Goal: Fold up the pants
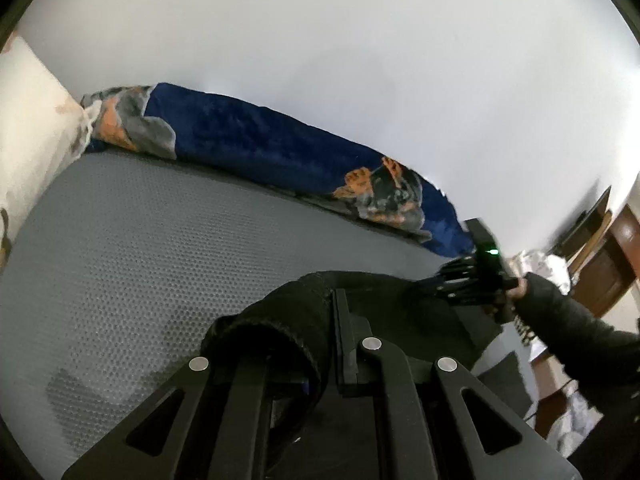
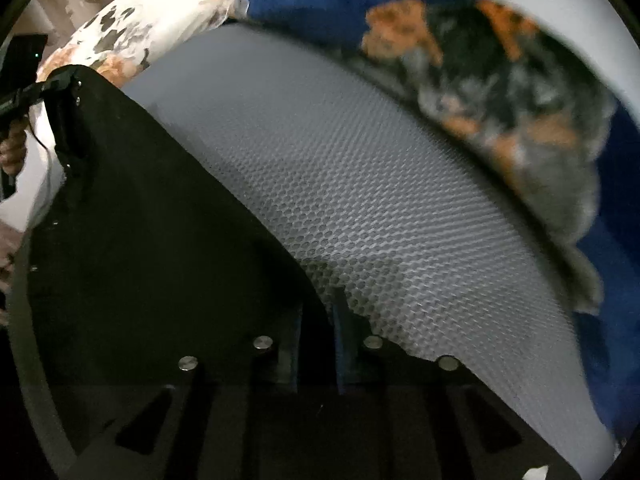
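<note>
Black pants (image 1: 280,328) fill my left gripper (image 1: 320,344), pinched tight; my right gripper (image 2: 316,320) pinches them too, above the grey mattress (image 2: 360,184); folding barely begun.

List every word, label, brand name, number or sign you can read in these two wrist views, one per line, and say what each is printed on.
None: no readable text in either view.
The black pants, blue blanket, flowered pillow and grey mattress show only plain cloth or patterns.
The right gripper shows just a green light, no lettering.

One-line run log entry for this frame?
step: fold underway | left gripper: shut on black pants | right gripper: shut on pants | surface: grey mesh mattress | pants: lifted
</note>
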{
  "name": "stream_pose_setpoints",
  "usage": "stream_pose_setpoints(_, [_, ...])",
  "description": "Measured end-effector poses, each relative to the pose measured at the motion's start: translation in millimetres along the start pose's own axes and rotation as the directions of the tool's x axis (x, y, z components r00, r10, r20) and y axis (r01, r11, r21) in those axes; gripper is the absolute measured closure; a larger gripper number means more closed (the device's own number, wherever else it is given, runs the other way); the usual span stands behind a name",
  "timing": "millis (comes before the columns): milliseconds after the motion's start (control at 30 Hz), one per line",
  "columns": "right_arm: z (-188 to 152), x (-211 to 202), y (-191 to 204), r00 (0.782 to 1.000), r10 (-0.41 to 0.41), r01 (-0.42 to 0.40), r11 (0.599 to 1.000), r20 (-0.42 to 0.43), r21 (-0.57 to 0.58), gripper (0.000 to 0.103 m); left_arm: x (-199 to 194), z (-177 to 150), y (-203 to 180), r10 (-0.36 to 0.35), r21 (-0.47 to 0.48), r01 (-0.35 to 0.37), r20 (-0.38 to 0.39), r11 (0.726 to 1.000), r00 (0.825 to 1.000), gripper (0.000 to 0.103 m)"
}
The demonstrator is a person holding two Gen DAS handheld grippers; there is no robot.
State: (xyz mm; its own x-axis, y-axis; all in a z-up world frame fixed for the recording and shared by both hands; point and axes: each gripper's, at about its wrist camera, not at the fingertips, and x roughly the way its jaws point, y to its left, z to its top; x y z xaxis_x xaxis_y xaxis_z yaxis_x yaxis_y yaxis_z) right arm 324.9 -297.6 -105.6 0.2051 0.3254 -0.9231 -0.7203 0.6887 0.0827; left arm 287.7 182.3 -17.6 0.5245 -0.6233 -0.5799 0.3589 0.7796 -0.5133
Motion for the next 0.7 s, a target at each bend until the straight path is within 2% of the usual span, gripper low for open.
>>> stream_pose_setpoints(133, [-18.0,-45.0,28.9,0.983,-0.153,0.150,0.988,0.100,0.030,0.095,-7.5,-1.9,-0.5,0.012,0.008,-0.012,-0.004,1.000,1.000,0.095])
stream_pose_setpoints(267, [-44.4,-91.2,56.9,0.958,-0.232,0.218,0.971,0.168,0.095,0.095,-27.4,-10.5,-12.0,-0.005,0.056,0.006,-0.011,0.998,1.000,0.095])
stream_pose_setpoints(367, [-75.6,-119.6,92.5,0.944,-0.262,0.239,0.962,0.201,0.135,0.095,-49.0,-25.4,-25.2,-0.019,0.095,0.020,-0.018,0.995,1.000,0.095])
stream_pose_setpoints(467, [-100.7,-132.4,124.0,0.943,-0.261,0.225,0.957,0.208,0.182,0.096,-75.7,-52.9,-38.6,-0.037,0.130,0.042,-0.040,0.991,0.998,0.094])
stream_pose_setpoints(567, [-134.4,-134.3,154.6,0.952,-0.240,0.191,0.951,0.191,0.241,0.096,-93.9,-81.6,-47.0,-0.063,0.135,0.073,-0.078,0.988,0.995,0.094])
stream_pose_setpoints(700, [-172.4,-125.8,180.9,0.966,-0.204,0.148,0.939,0.159,0.309,0.097,-109.9,-134.7,-56.7,-0.052,0.151,0.076,-0.158,0.986,0.986,0.094])
